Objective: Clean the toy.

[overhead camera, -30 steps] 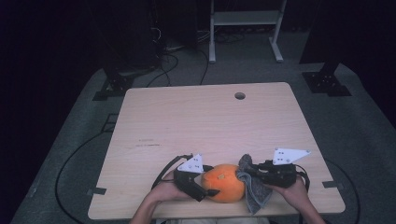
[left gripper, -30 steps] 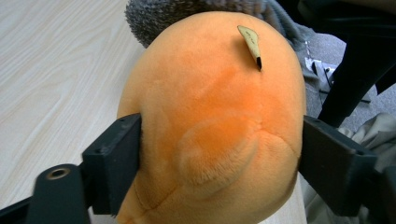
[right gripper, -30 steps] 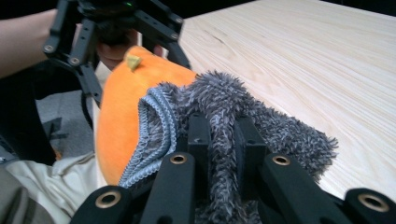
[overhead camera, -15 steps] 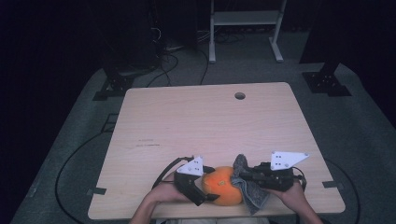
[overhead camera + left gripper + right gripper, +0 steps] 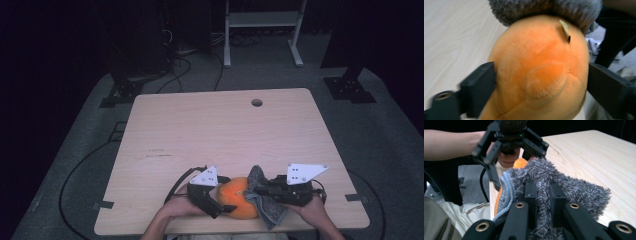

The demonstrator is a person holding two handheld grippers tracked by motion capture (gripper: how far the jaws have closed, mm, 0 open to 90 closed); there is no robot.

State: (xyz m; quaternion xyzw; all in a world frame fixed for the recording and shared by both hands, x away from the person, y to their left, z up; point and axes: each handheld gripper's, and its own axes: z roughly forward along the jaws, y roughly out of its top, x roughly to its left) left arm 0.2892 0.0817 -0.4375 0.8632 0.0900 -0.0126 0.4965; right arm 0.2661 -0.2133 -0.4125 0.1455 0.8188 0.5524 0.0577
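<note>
My table is pale wood, with a small round hole toward one o'clock. Past its twelve o'clock edge stands a white frame. A black cable loops over the grey floor at nine.

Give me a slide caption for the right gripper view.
Right gripper pinching a grey fuzzy cloth against an orange plush toy held by the left gripper.
</note>
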